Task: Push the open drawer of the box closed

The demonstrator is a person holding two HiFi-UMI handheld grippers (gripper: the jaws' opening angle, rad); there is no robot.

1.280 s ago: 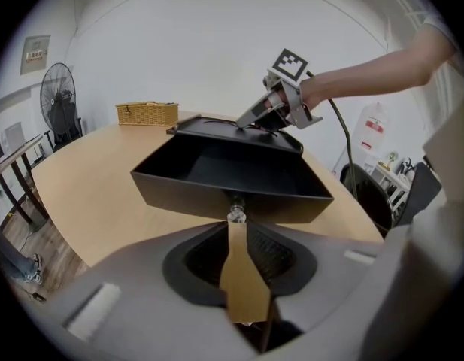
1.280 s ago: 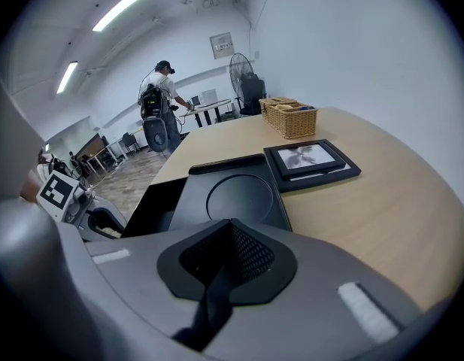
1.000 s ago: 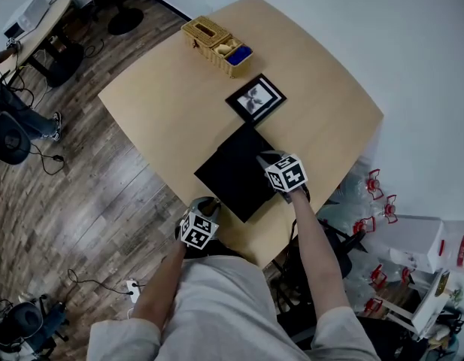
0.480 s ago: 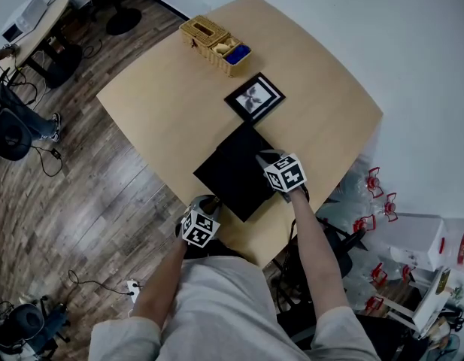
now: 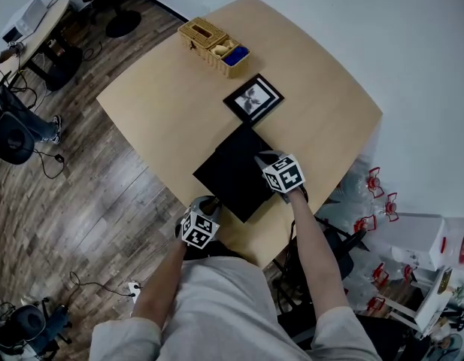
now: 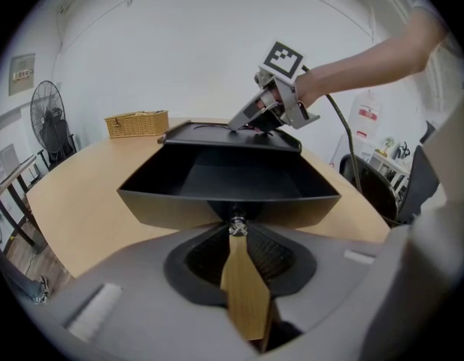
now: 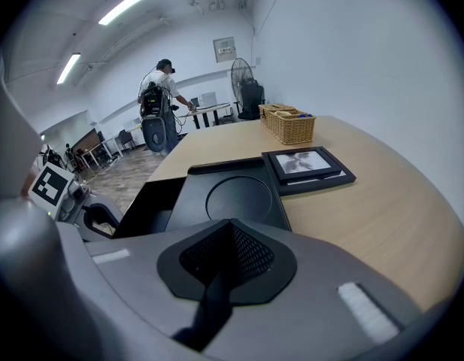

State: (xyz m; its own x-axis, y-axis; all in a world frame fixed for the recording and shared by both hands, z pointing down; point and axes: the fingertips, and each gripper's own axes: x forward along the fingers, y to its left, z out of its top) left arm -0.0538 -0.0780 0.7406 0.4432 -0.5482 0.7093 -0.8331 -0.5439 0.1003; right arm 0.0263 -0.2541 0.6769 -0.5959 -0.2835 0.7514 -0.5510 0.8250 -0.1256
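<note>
The left gripper (image 6: 235, 221) had just been closing its jaws. Their tips met on the small metal knob (image 6: 235, 227) at the front of the drawer (image 6: 228, 183) and pinched it. The drawer stood pulled out of the black box (image 5: 243, 156) toward 7 o'clock in the head view, and only its bare black floor showed inside.

The right gripper (image 7: 230, 226) had its jaws drawn together with nothing between them. Its tips rested on the box's lid (image 7: 235, 198), which bore a round recess, near the box's 4 o'clock side.

The box sat on the near part of the wooden table (image 5: 322, 111). Just beyond it at 12 o'clock lay a black picture frame (image 5: 254, 98), close to the box's far corner. Farther off at 11 o'clock stood a wicker basket (image 5: 209, 40), well apart from the frame. Its end compartment held something blue (image 5: 238, 53), and the one next to it held pale items (image 5: 225, 47).
</note>
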